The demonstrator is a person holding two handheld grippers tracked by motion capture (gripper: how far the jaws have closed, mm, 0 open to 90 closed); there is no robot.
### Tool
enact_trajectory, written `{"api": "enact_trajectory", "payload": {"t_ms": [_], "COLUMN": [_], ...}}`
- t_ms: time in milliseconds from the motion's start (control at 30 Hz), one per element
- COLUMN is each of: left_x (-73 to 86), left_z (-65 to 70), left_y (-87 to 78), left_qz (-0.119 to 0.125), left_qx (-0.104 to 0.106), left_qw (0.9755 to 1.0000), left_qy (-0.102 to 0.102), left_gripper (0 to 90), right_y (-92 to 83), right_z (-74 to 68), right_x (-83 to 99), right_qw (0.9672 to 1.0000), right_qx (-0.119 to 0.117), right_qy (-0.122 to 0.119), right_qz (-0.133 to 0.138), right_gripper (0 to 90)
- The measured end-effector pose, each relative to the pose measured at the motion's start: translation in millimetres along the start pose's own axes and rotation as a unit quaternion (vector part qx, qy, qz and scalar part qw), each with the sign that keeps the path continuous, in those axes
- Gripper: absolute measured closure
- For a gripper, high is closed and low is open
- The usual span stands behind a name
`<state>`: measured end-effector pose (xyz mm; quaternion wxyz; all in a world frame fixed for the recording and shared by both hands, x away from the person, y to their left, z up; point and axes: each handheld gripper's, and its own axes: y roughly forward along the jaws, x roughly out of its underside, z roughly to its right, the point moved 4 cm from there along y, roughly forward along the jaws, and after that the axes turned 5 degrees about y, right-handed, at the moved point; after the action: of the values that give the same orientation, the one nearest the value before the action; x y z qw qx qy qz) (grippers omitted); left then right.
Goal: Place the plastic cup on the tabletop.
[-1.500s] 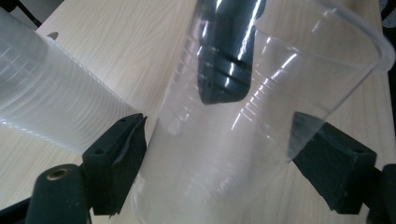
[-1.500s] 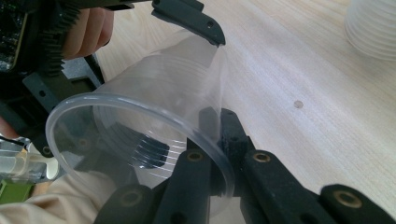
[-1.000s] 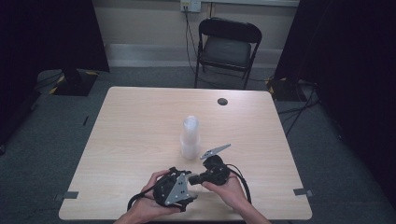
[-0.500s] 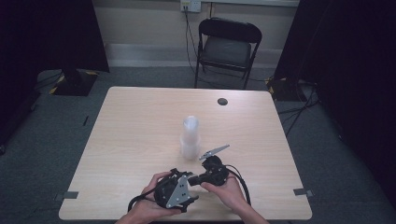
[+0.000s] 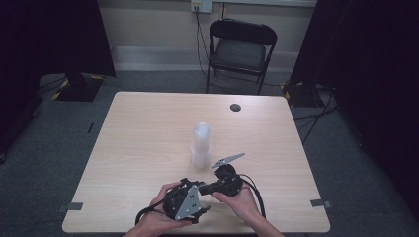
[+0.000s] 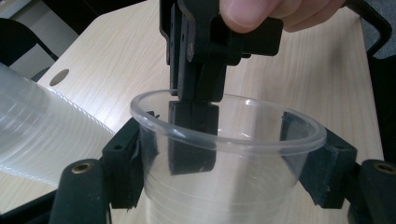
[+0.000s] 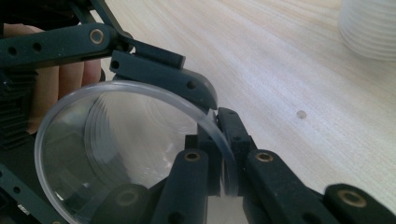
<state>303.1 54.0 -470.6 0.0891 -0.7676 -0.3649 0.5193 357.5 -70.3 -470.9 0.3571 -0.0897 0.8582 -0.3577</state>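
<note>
Pale wood table, unlabelled clear cup hugged by closing left gripper, rim pinched in right gripper.

Overhead camera, two close claw-mounted cameras

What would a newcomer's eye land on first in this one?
Most striking is the clear plastic cup at the table's near edge, caught between both claws: the right claw is pinched shut on its rim, one jaw inside and one outside, while the left claw brackets its sides, its jaws having just been closing. Next comes the stack of clear cups standing mid-table, just beyond the hands.
</note>
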Motion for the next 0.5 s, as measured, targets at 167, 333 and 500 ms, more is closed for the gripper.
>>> {"api": "enact_trajectory", "payload": {"t_ms": [167, 333, 500], "left_x": [1.7, 4.0, 6.3], "left_z": [-3.8, -8.1, -12.1], "left_y": [-1.7, -2.8, -4.6], "left_qz": [0.019, 0.029, 0.037], "left_qx": [-0.016, -0.02, -0.025], "left_qw": [0.9997, 0.9992, 0.9981], "left_qy": [0.001, -0.021, -0.041], "left_gripper": [29.6, 29.6, 29.4], "right_y": [-2.9, -5.6, -10.1], "right_z": [1.1, 1.0, 0.5], "right_x": [-0.8, -1.9, -3.5], "right_qw": [0.9998, 0.9995, 0.9989], "right_qx": [0.002, 0.001, -0.003], "right_qy": [0.001, -0.001, -0.002], "right_qz": [0.018, 0.03, 0.046], "right_gripper": [83.6, 82.1, 78.0]}}
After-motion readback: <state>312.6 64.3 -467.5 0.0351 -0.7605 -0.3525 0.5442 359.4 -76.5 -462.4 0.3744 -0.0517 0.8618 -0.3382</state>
